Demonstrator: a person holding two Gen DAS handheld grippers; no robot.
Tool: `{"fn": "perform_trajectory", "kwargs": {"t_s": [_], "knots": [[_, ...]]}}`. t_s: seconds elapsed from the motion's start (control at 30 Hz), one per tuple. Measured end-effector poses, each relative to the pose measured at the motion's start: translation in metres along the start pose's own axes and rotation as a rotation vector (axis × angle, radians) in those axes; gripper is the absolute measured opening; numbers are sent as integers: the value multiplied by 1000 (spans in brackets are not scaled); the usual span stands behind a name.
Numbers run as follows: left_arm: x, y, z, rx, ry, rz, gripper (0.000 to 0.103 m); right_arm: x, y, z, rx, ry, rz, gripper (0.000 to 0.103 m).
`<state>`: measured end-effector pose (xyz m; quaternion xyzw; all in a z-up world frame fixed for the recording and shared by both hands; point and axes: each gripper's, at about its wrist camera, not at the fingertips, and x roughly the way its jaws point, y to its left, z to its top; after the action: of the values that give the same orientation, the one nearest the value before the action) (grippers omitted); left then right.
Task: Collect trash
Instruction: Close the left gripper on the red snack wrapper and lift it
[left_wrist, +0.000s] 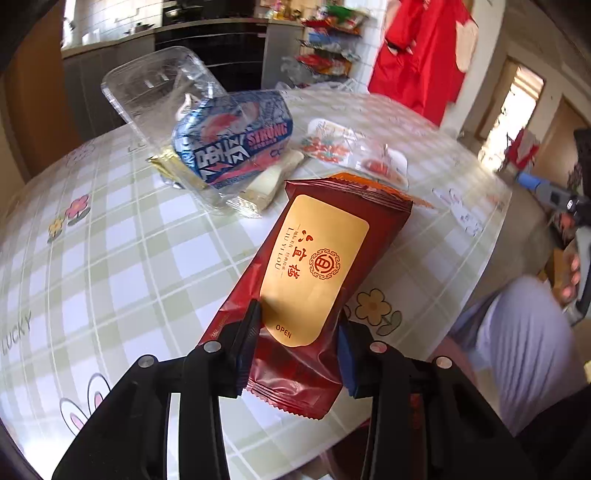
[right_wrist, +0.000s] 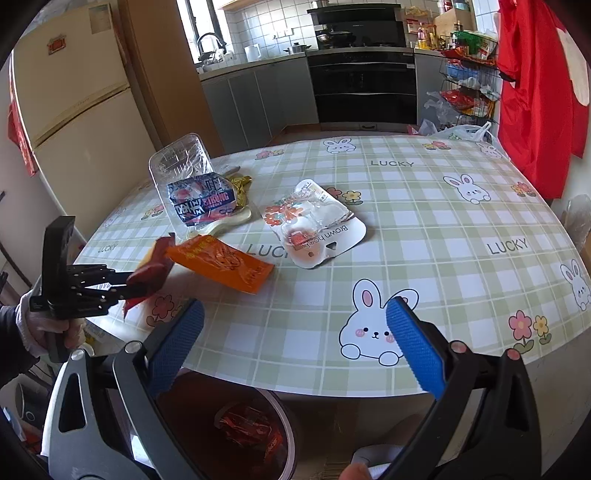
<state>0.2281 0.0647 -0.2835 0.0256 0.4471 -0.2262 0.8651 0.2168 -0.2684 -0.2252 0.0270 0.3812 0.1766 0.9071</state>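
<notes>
Left claw: the left gripper (left_wrist: 299, 332) is pinching the near end of the red wrapper (left_wrist: 314, 273), one pad on each long edge, so the wrapper cannot slip out.
Red wrapper: it has a gold label and sticks out away from the claw, over the near part of the table (right_wrist: 424, 206). Its near end looks lifted off the cloth. I cannot tell if the far end still touches.
Right claw: the right gripper (right_wrist: 295, 343) is spread wide with nothing in it. It hangs over the near table edge, I think ready for the next piece.
Bin: a round bin (right_wrist: 284, 417) sits on the floor under the near edge. It has some red wrappers in it already.
Clear tray: the clear plastic tray (right_wrist: 177, 158) at the far left has a blue snack bag (right_wrist: 201, 201) leaning in it.
Still on the table: an orange wrapper (right_wrist: 225, 266) and a hook packet (right_wrist: 317, 229) in the middle.
Why near the edge: I think the bin is kept close so trash only has to drop a short way.
</notes>
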Motion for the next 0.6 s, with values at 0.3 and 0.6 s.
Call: {"fn": "perform_trajectory", "kwargs": {"t_s": [0.3,0.6], "knots": [[-29,32,6,-239,-65,44,36,8,13,15,-46,-10,10,97],[-59,34,11,-375,-207,-17,36,55,10,44,-222,70,17,97]]}}
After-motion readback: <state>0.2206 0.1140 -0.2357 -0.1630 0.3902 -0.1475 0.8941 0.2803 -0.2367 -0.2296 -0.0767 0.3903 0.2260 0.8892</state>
